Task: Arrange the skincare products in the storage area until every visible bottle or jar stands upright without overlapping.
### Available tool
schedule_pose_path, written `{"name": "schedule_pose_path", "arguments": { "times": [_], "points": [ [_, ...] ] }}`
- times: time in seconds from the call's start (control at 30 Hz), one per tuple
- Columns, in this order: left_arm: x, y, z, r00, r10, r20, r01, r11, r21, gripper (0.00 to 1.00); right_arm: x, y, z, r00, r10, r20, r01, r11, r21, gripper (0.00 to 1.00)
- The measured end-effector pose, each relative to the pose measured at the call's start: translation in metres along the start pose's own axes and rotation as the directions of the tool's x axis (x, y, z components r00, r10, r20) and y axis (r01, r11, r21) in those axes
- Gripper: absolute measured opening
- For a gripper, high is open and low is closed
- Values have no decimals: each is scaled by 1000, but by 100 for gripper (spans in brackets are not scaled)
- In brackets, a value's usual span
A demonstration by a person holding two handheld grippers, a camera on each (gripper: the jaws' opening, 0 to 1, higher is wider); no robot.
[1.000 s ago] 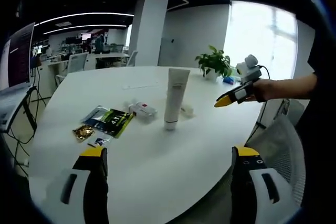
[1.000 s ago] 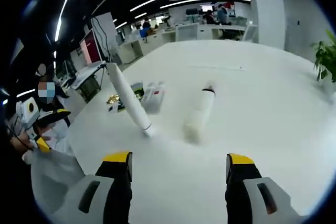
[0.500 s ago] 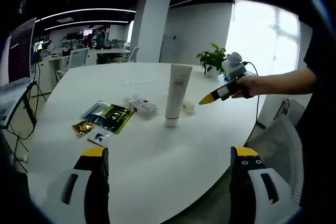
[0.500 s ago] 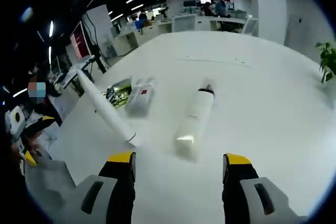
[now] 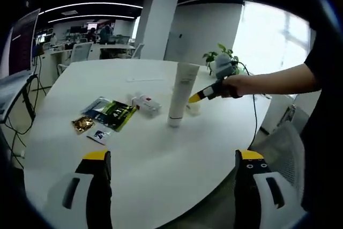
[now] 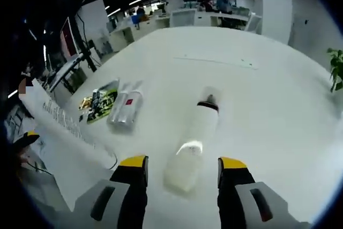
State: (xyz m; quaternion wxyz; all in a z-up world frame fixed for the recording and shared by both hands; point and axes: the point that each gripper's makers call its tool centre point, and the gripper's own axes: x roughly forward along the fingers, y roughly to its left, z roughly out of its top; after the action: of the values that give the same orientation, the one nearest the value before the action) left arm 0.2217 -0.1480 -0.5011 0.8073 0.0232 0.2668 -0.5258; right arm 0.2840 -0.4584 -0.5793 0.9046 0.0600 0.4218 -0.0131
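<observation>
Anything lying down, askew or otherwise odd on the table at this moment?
Yes. The pale bottle lies flat on the table, just ahead of the open right gripper, and the small clear bottle also lies on its side. The white tube stands upright on its cap.

The surface (image 5: 161, 154) is plain white. On it a white tube (image 5: 178, 94) stands on its cap, and a pale cream bottle (image 6: 194, 142) with a dark band at its neck lies flat. A clear packet (image 6: 125, 109) carries a red label. A sachet (image 5: 113, 116) is green and black, a smaller one (image 5: 84, 124) gold. Each tool, left (image 5: 174, 191) and right (image 6: 183, 197), is black with yellow tips. The plant (image 5: 222, 56) is green.
</observation>
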Motion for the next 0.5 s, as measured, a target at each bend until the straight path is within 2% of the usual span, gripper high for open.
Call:
{"name": "schedule_pose_path", "arguments": {
  "times": [0.03,0.07,0.17,0.27,0.37,0.5],
  "points": [
    [0,0,0,1000,-1,-3,1,1000,-3,89,2,-1,0,1000,-4,-5,4,1000,-8,42],
    [0,0,0,1000,0,-4,0,1000,-4,89,11,-7,-3,999,-19,-40,18,1000,-25,41],
    [0,1,1,1000,6,-1,-6,1000,-16,88,17,-6,-3,998,-29,-54,30,999,18,42],
    [-1,0,2,1000,9,2,-9,1000,-24,88,26,-9,-2,996,-43,-75,43,999,7,38],
    [0,-1,2,1000,7,-3,-7,1000,-27,88,40,-16,5,995,-59,-83,59,998,3,36],
    [1,-3,3,1000,-4,-9,3,998,-59,88,43,-23,10,990,-97,-99,98,995,12,30]
  ]
}}
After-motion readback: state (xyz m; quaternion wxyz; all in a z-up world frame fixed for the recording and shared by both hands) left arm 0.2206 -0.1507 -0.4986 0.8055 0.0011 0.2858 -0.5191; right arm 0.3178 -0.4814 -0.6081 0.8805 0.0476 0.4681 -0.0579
